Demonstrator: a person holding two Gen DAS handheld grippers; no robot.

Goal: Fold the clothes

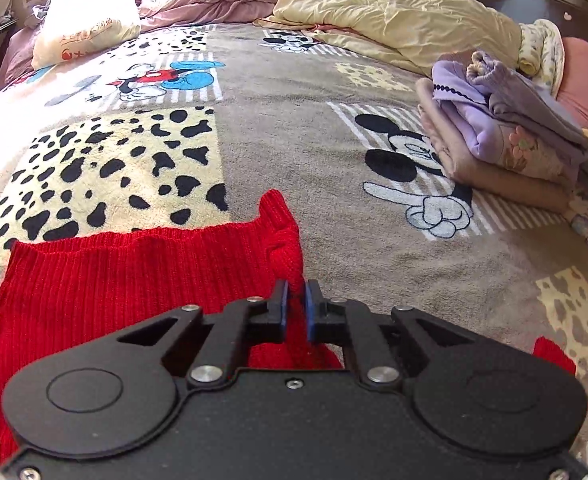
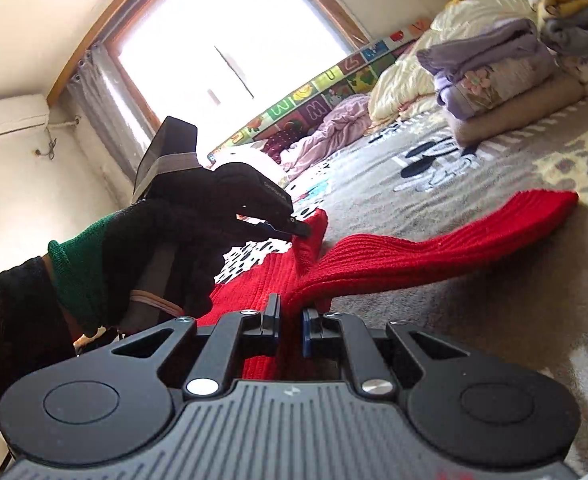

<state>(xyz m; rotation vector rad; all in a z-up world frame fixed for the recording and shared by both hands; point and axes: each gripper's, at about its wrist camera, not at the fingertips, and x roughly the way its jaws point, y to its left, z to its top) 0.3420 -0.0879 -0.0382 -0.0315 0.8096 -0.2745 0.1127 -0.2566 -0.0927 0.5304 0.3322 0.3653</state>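
My left gripper (image 1: 296, 307) is clamped on a fold of the red sweater (image 1: 134, 276), jaws nearly closed with knit pinched between the blue pads (image 1: 309, 312). The rest of the sweater lies flat on the blanket (image 1: 294, 128), left of and under that gripper. My right gripper (image 2: 290, 322) is also clenched on sweater fabric; a ribbed sleeve (image 2: 433, 252) runs ahead-right from its jaws. Folded pile (image 1: 505, 136) sits well ahead, right.
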